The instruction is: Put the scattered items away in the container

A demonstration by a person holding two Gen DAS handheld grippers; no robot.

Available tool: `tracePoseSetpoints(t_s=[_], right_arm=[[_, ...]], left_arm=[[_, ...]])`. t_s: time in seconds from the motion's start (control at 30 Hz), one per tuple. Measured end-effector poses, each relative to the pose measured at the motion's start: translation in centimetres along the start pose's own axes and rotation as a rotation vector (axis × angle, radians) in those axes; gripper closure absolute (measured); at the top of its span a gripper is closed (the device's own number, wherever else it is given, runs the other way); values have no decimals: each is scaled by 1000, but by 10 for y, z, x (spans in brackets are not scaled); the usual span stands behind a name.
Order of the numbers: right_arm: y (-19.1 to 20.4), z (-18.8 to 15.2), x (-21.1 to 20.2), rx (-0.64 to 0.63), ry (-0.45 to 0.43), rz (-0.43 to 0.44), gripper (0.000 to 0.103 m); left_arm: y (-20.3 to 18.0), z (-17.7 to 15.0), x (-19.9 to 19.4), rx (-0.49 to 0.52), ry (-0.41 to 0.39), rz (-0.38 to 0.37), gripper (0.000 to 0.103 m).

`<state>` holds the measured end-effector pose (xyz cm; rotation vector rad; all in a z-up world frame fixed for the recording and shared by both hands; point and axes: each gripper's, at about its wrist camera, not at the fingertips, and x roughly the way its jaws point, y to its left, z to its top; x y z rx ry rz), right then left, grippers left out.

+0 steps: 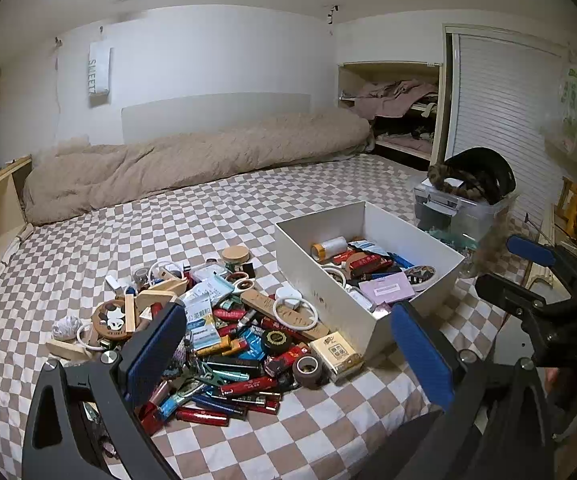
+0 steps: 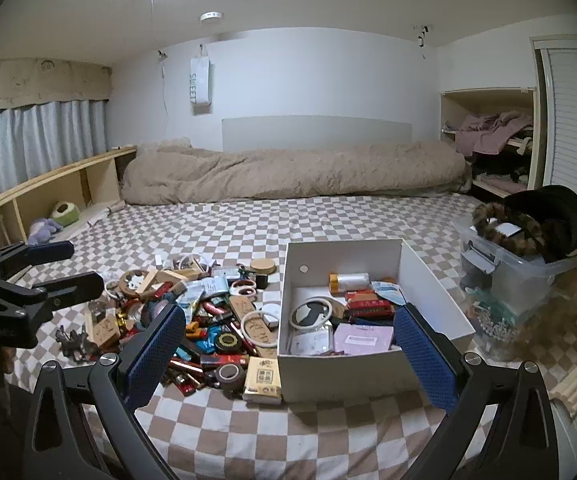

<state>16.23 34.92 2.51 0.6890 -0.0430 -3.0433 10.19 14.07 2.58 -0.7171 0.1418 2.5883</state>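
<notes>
A pile of scattered small items (image 1: 224, 320) lies on the checkered bed: lighters, tape rolls, wooden pieces, white rings, packets. It also shows in the right wrist view (image 2: 204, 320). To its right stands a white open box (image 1: 420, 292) holding several items, also in the right wrist view (image 2: 344, 376). My left gripper (image 1: 288, 360) is open and empty, held above the near edge of the pile. My right gripper (image 2: 288, 360) is open and empty, above the box's near wall. Each gripper shows at the edge of the other's view.
A beige duvet (image 1: 192, 160) lies rolled along the far wall. A clear plastic bin (image 1: 460, 212) with a black hat and leopard fabric stands right of the box. A wooden shelf (image 2: 56, 188) runs along the bed's left side. An open closet (image 2: 492, 148) is at back right.
</notes>
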Motion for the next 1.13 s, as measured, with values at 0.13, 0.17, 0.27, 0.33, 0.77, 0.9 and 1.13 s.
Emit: tracePoseSetpoints(t_s=[0.13,0.17,0.27,0.33,0.77,0.9,1.13], right_arm=[[1,-4,1,5,15,-4,0],[1,-5,2,6,17,-5,0],[1,-7,3,11,27,-1,0],[3,-7,4,8,31,-2,0],[9,-10,5,-4,48,-3,0],[9,-10,5,-4,48,-3,0],[8,-11,6,1,50,-1,0]], left_arm=[[3,-5,0,-7,7,-3,0],[4,-7,0,-7,10,-3,0],[5,-10,1,-8,19,-5,0],[6,-11,2,-8,24,-5,0],[8,-15,5,-23,39,-26,0],[7,-16,5,-25,42,-30,0],[7,-18,6,-29,55,-32,0]])
